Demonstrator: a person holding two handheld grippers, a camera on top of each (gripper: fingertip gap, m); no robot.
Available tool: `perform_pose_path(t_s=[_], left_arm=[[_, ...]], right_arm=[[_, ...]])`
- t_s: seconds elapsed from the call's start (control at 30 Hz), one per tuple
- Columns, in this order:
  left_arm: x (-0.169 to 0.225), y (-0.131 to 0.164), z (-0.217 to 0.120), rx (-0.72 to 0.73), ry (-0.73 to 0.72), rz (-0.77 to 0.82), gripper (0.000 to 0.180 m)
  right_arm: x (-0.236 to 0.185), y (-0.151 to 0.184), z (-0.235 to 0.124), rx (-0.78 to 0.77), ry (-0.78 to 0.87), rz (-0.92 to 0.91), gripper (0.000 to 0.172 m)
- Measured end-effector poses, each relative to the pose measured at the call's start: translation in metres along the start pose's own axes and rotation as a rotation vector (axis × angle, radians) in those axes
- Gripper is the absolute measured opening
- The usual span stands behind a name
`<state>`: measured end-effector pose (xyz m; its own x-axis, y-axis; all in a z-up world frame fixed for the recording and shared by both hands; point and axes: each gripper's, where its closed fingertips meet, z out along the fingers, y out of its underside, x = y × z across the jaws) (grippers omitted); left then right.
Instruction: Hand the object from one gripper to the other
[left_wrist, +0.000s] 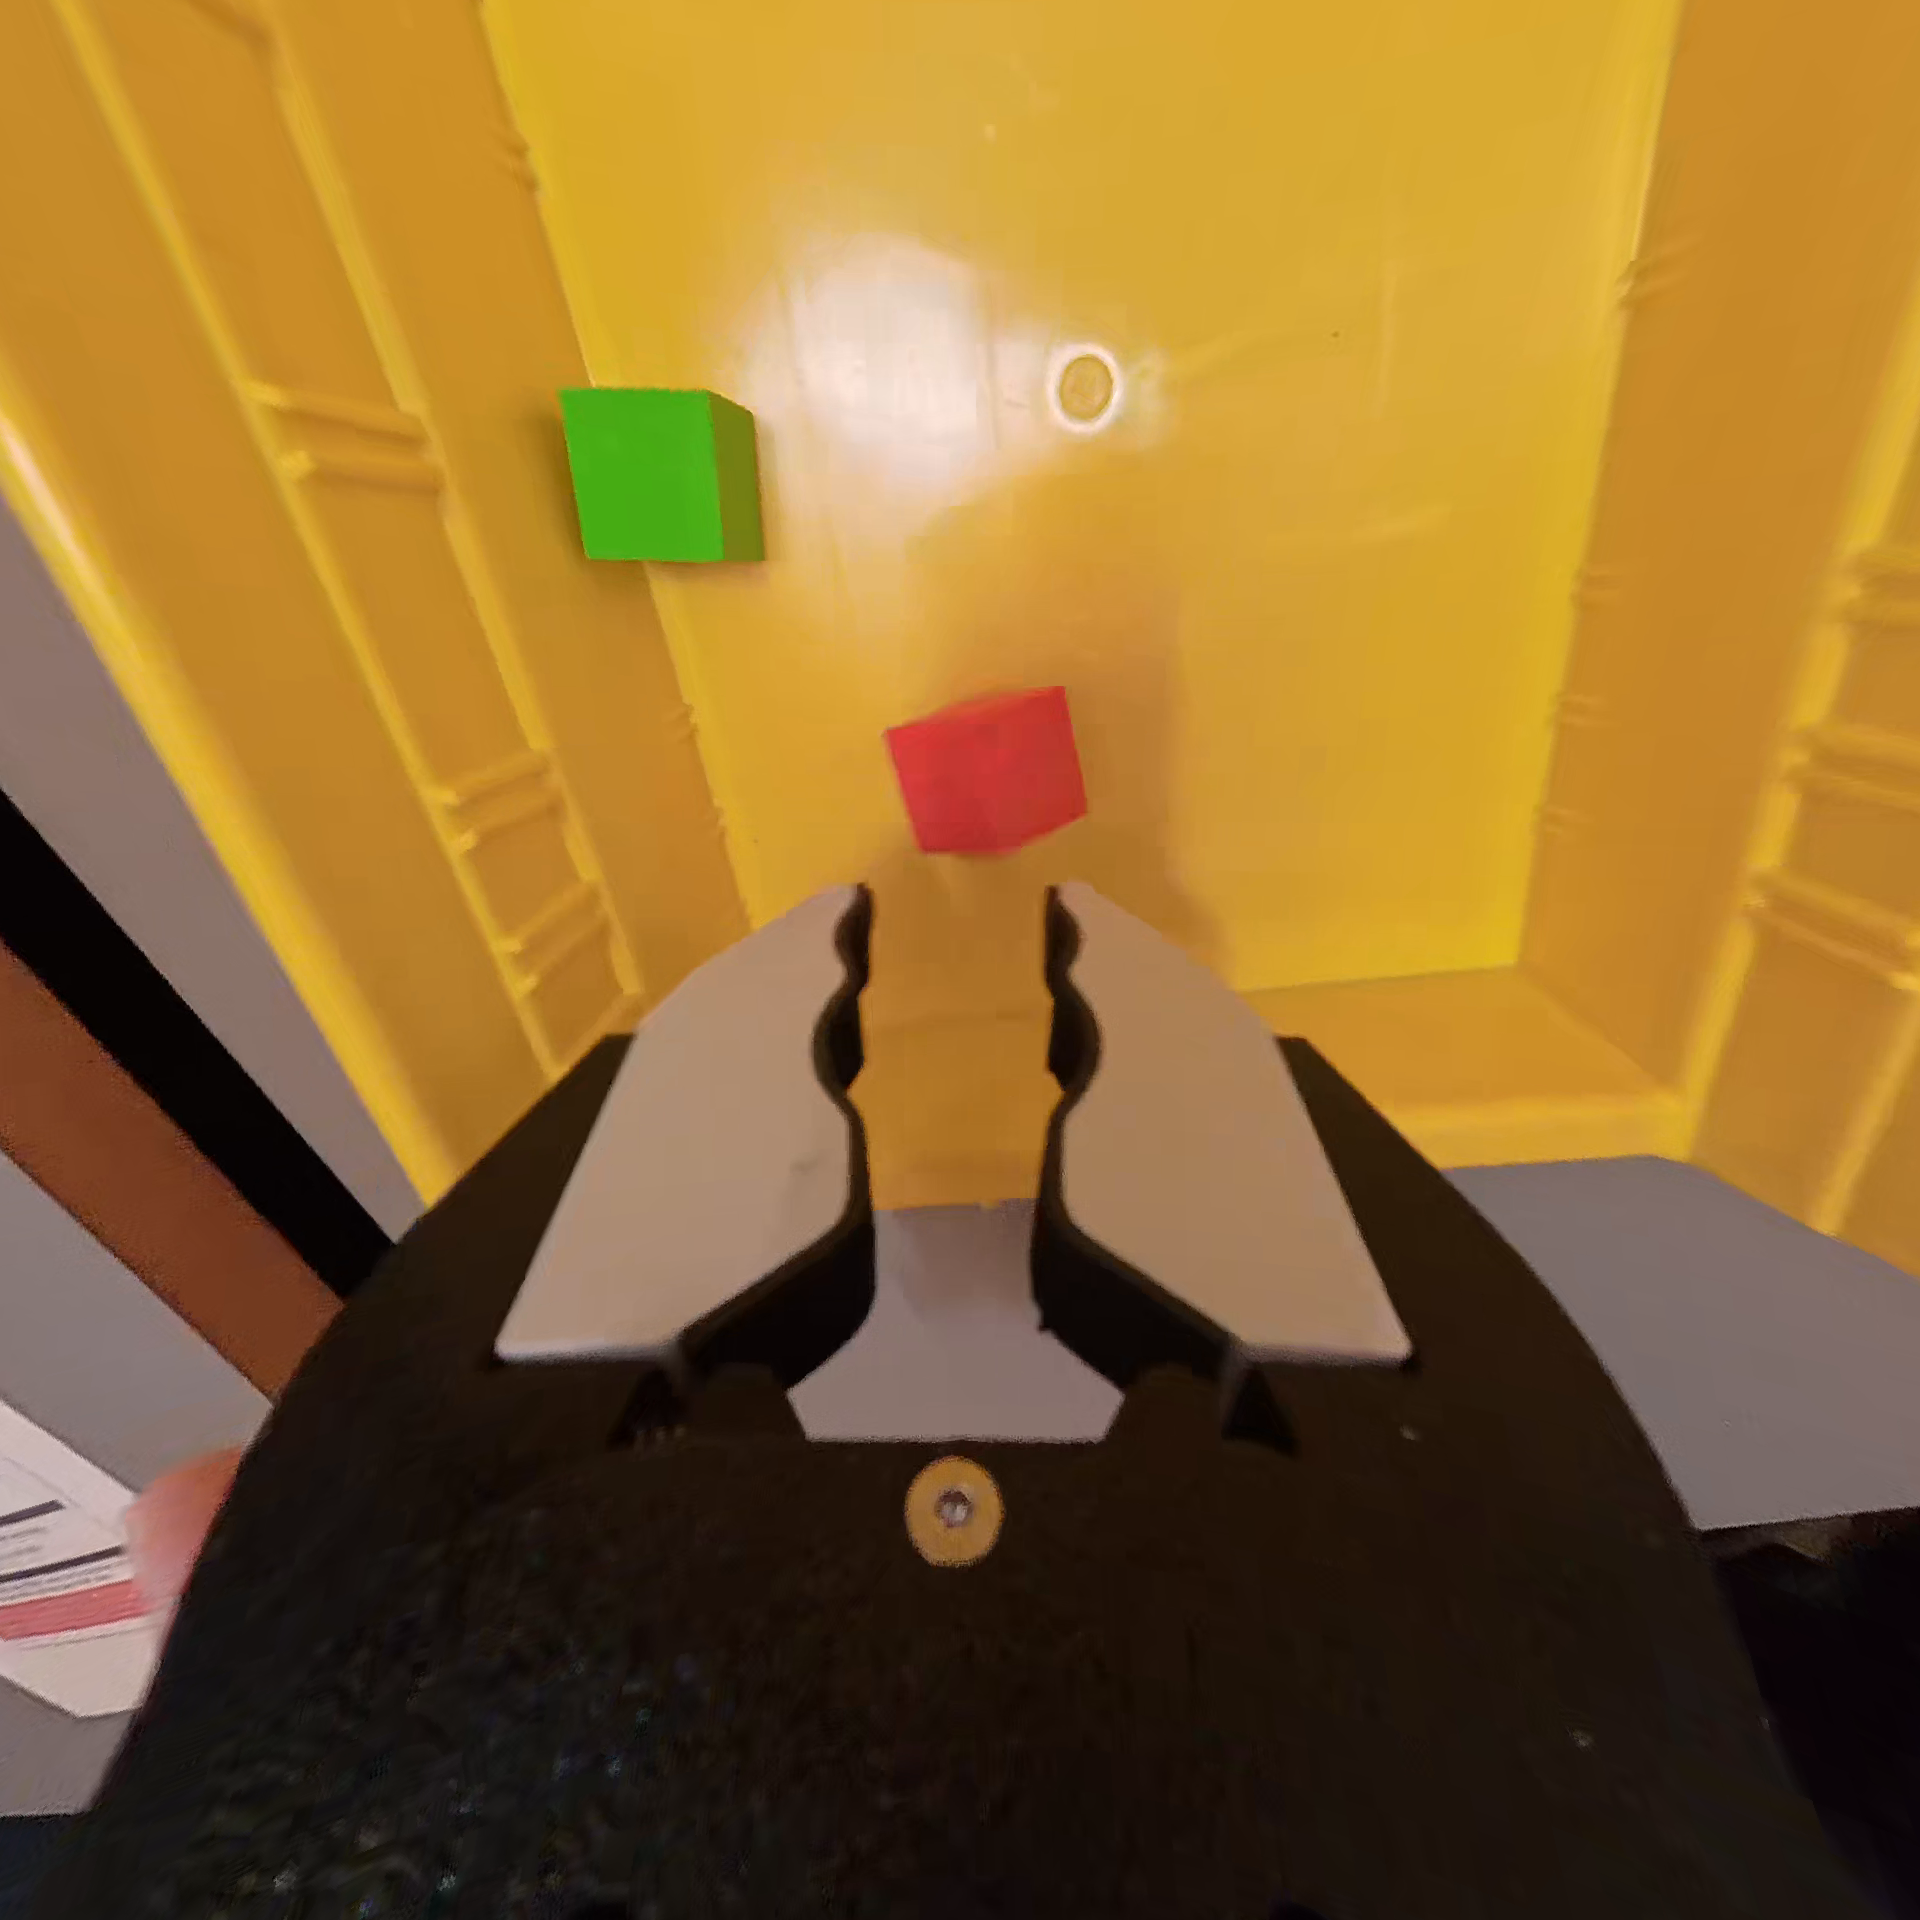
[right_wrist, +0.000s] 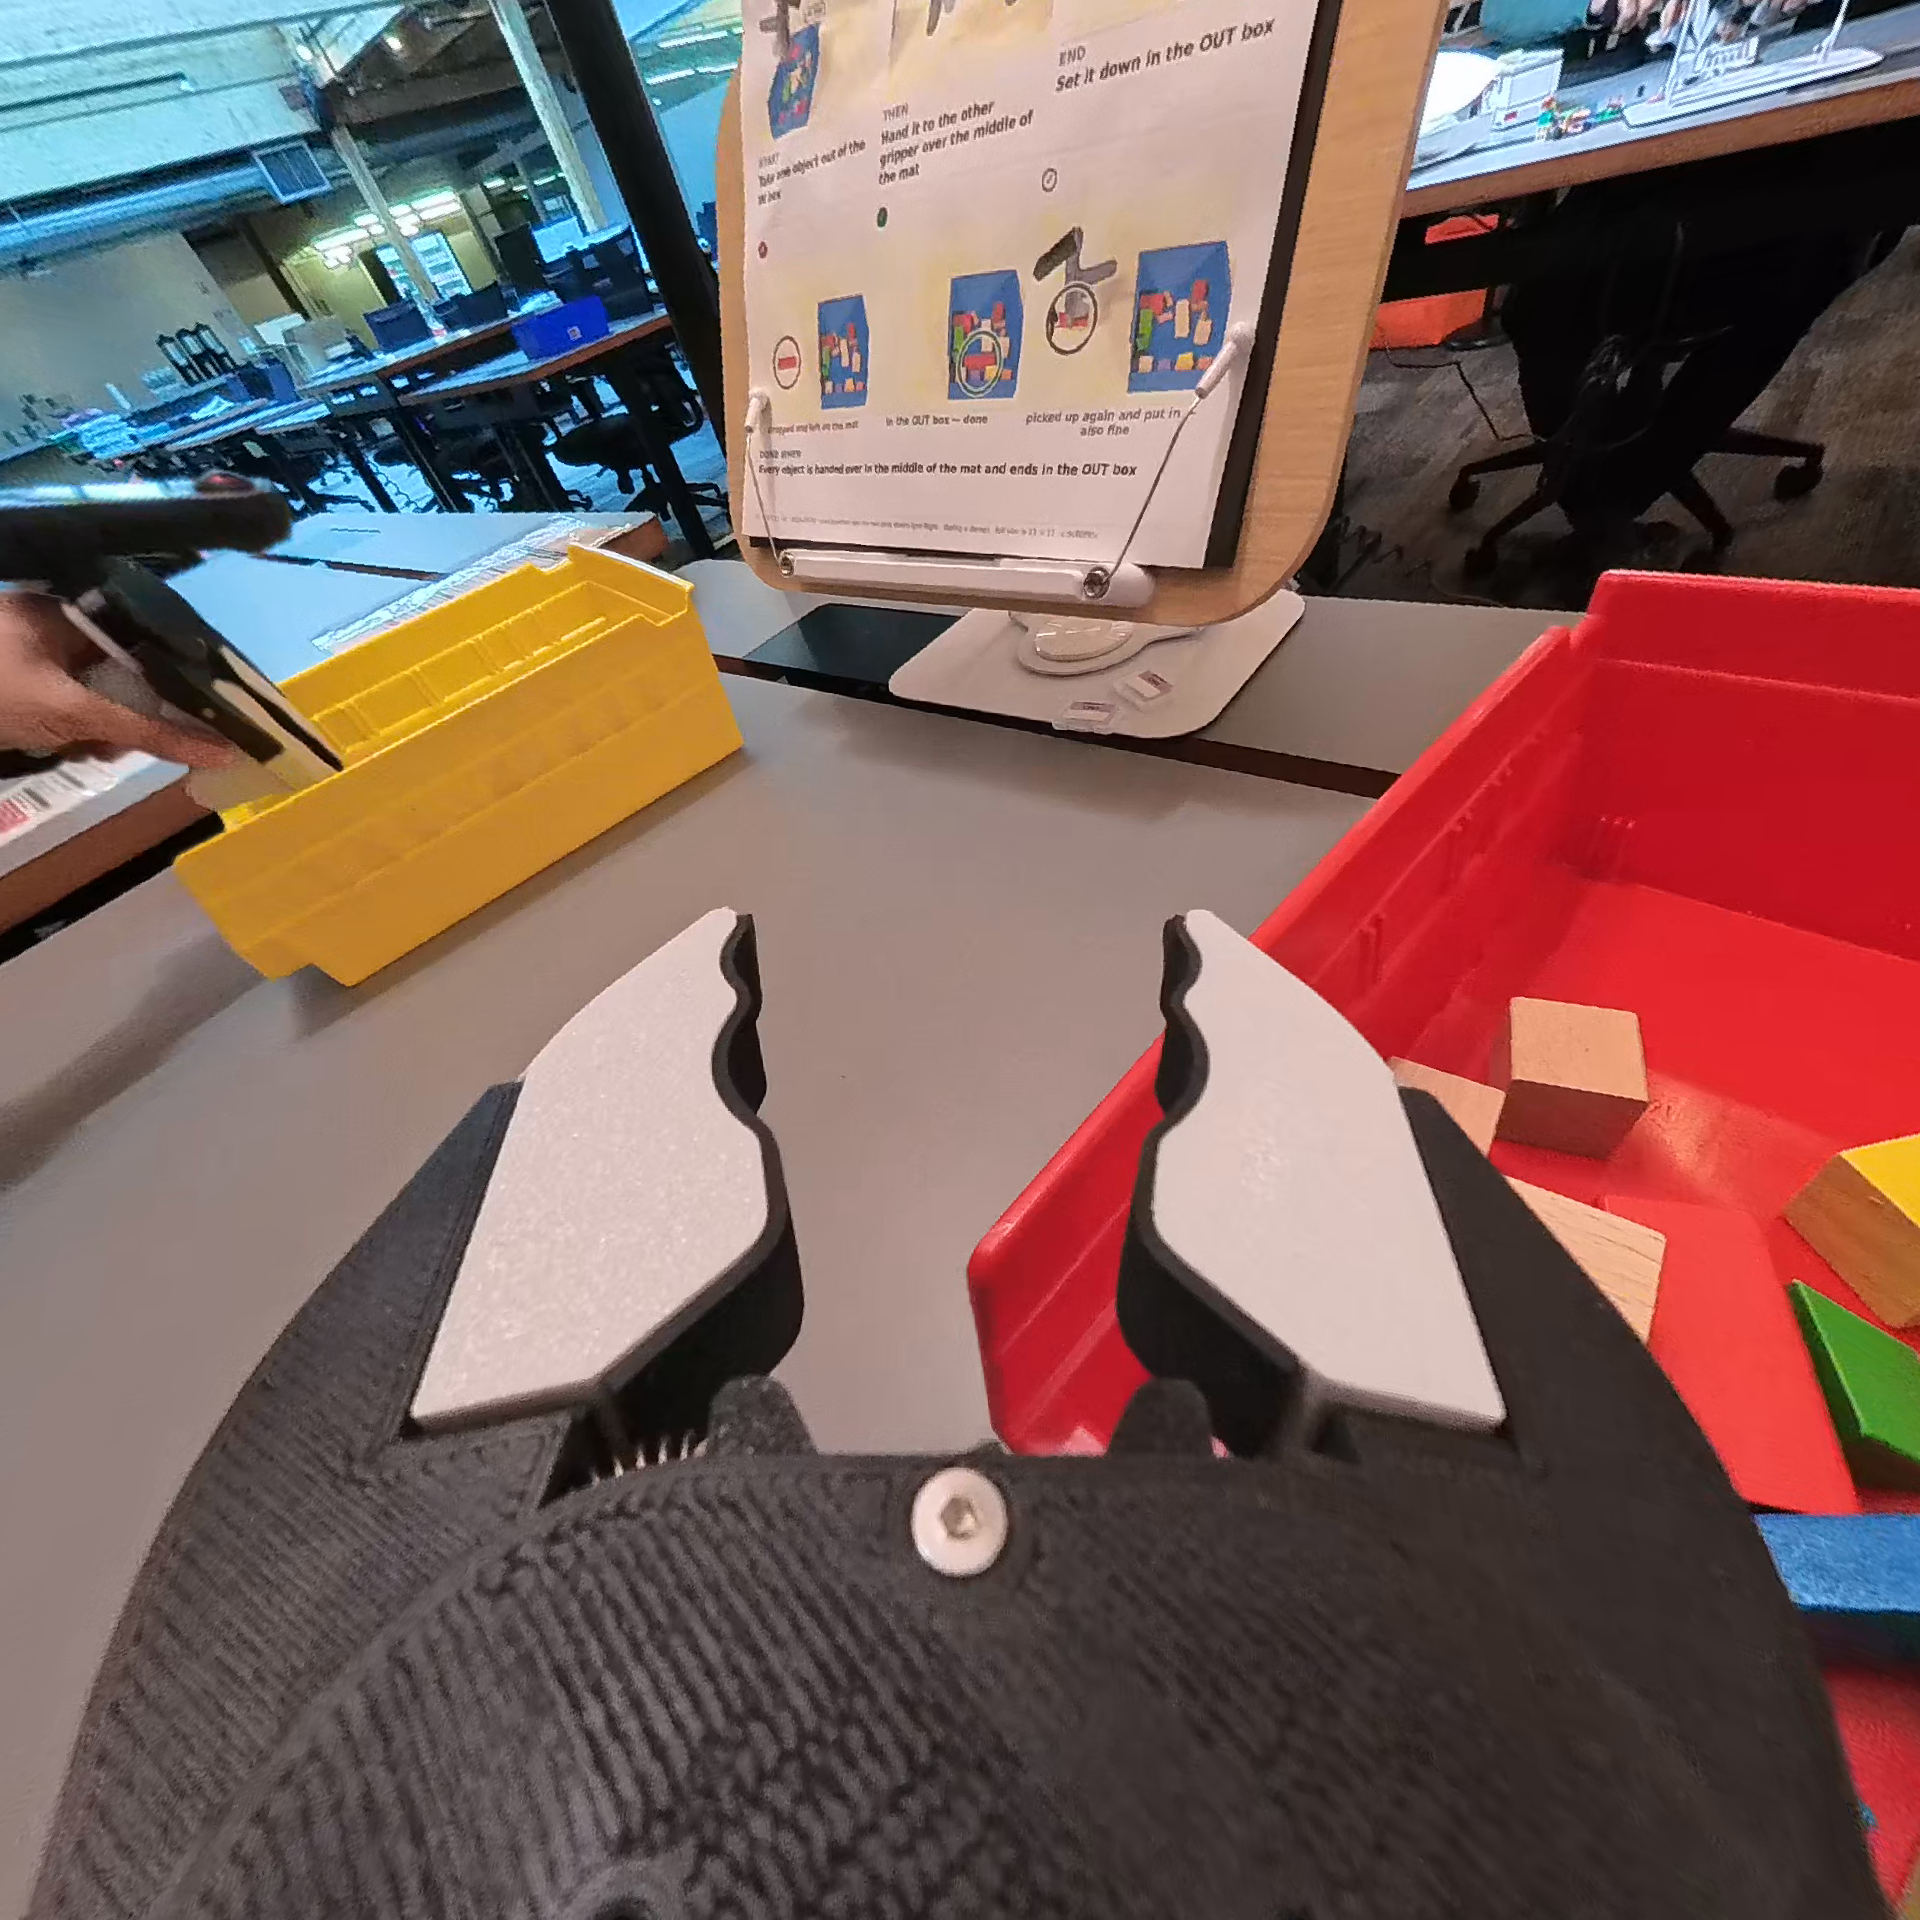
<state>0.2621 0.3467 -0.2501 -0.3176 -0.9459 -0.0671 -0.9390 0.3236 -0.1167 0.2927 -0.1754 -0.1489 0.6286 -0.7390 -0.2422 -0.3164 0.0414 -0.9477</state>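
Now left tool (left_wrist: 958, 899) agape, bare, just short of red cube (left_wrist: 985, 771) in yellow bin (left_wrist: 1351, 623); right tool (right_wrist: 961, 935) wide open over bench (right_wrist: 935, 831).

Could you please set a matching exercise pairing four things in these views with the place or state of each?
Things:
1. red cube
2. green cube
3. plain wooden cube
4. right gripper

Places or states:
A. in the red bin
B. by the yellow bin's left wall
C. open over the grey table, empty
D. just beyond the left gripper's open fingertips

Pairs: 1-D, 2-B, 3-A, 4-C
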Motion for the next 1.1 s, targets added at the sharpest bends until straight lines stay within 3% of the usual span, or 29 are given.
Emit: perform_pose_path(t_s=[0.03, 0.27, 0.53, 0.6, 0.77, 0.87, 0.93, 0.97, 1.1], left_arm=[[-0.002, -0.001, -0.001, -0.002, -0.001, -0.014, 0.035], [0.005, 0.006, 0.011, -0.098, 0.028, -0.067, 0.039], [0.032, 0.018, 0.022, -0.167, 0.199, -0.384, 0.043], [0.033, 0.018, 0.024, -0.180, 0.183, -0.327, 0.044], [0.015, 0.020, 0.020, -0.244, -0.005, 0.072, 0.044], [0.018, 0.014, 0.019, -0.219, -0.020, 0.264, 0.045], [0.022, 0.017, 0.023, -0.225, 0.005, 0.283, 0.038], [0.024, 0.020, 0.025, -0.233, 0.021, 0.273, 0.026], [0.028, 0.015, 0.011, -0.157, 0.029, 0.237, 0.026]], right_arm=[[0.000, 0.000, 0.000, 0.000, -0.001, 0.001, 0.075], [-0.002, 0.004, 0.004, -0.014, -0.015, 0.007, 0.075], [-0.006, 0.006, 0.007, -0.021, -0.031, 0.005, 0.075], [-0.007, 0.007, 0.008, -0.023, -0.038, 0.007, 0.074], [-0.010, 0.008, 0.008, -0.030, -0.048, -0.003, 0.074], [-0.010, 0.008, 0.009, -0.028, -0.049, 0.002, 0.074], [-0.010, 0.009, 0.009, -0.030, -0.052, 0.005, 0.074], [-0.010, 0.009, 0.009, -0.030, -0.053, 0.005, 0.074], [-0.014, 0.008, 0.009, -0.028, -0.069, 0.003, 0.074]])
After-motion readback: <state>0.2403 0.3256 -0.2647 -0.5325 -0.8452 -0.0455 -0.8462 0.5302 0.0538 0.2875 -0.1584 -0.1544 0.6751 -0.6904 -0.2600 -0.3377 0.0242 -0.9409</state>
